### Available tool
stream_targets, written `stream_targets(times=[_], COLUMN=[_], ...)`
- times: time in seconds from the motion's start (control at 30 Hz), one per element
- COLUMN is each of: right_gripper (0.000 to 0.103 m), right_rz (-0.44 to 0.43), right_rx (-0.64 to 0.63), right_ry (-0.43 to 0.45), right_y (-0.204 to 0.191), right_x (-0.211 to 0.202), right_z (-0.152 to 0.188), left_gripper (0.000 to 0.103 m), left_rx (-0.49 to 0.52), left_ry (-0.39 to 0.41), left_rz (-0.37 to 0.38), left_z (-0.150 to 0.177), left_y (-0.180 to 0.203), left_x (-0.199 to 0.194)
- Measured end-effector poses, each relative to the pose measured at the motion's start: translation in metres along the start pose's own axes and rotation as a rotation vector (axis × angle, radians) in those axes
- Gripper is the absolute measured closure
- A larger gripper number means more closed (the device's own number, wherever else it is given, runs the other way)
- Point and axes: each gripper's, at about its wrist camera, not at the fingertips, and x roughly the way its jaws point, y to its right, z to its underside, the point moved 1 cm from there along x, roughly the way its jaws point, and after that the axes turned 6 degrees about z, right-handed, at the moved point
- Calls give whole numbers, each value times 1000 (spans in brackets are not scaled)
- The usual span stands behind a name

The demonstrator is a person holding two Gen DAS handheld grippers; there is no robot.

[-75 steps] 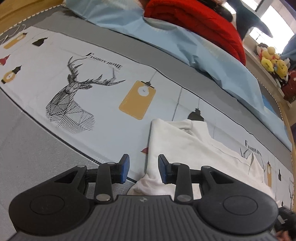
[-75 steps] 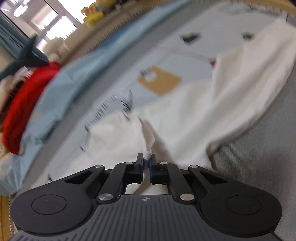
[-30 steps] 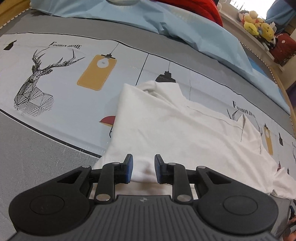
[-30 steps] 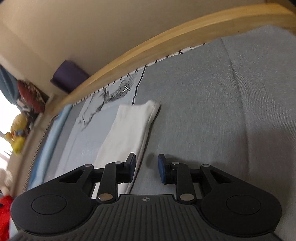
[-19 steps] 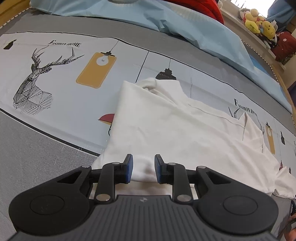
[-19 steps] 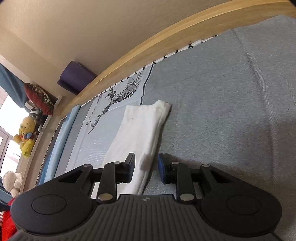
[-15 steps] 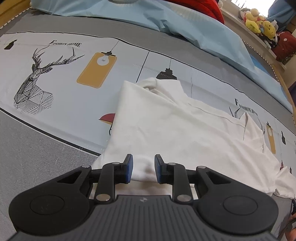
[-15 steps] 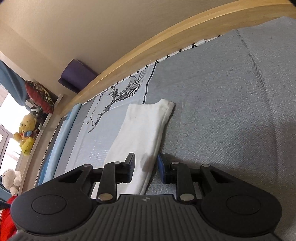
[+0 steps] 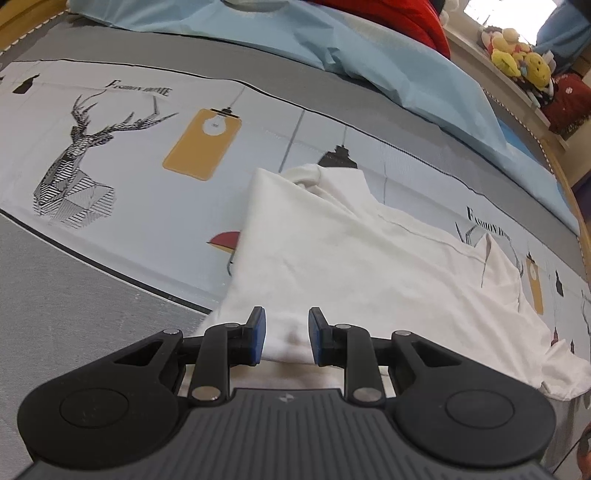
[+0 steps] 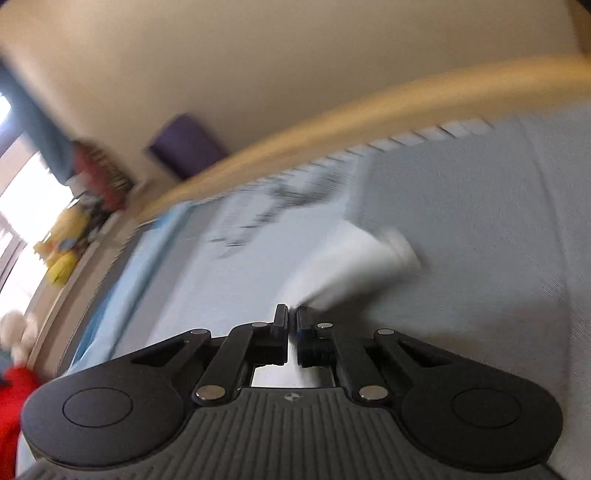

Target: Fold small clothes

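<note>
A small white garment (image 9: 351, 258) lies partly folded on the printed bedspread (image 9: 147, 184). My left gripper (image 9: 284, 334) is open, its blue pads on either side of the garment's near folded edge, low over the bed. In the blurred right wrist view my right gripper (image 10: 291, 321) is shut on the edge of the white garment (image 10: 354, 269), whose sleeve end stretches away over the grey bedspread (image 10: 480, 240).
A light blue sheet (image 9: 369, 55) and a red blanket (image 9: 406, 14) lie at the far side of the bed. Stuffed toys (image 9: 517, 59) sit on a shelf at the right. The wooden bed frame (image 10: 369, 118) runs beyond the garment.
My right gripper has closed on the garment's edge and is moving, blurring the view. My left gripper has stayed open at the garment's near edge.
</note>
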Motion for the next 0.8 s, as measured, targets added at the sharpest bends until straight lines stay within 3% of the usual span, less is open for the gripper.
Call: stream_targets(times=[0.13, 0.3, 0.37, 0.43, 0.5, 0.57, 0.7, 0.8], right_gripper=[100, 100, 97, 93, 91, 91, 86, 80], right_rz=[-216, -642, -804, -886, -866, -768, -560, -434], right_rx=[-245, -620, -756, -872, -928, -1011, -887, -744], right_ry=[5, -94, -241, -490, -627, -679, -704, -633], right_y=[-100, -216, -243, -256, -254, -252, -245, -223], right_x=[-58, -167, -202, -222, -235, -244, -238, -226], right_z=[44, 170, 232, 290, 324, 341, 305, 262], left_gripper=[76, 76, 76, 76, 76, 76, 76, 76], left_rx=[-28, -77, -96, -111, -128, -139, -156, -168], left_ry=[11, 21, 24, 21, 18, 18, 24, 43], left_rz=[0, 2, 7, 17, 31, 42, 65, 101], left_z=[-3, -8, -10, -12, -13, -14, -16, -15], left_y=[-12, -28, -31, -33, -34, -35, -34, -32], left_x=[-8, -16, -18, -19, -19, -20, -20, -14])
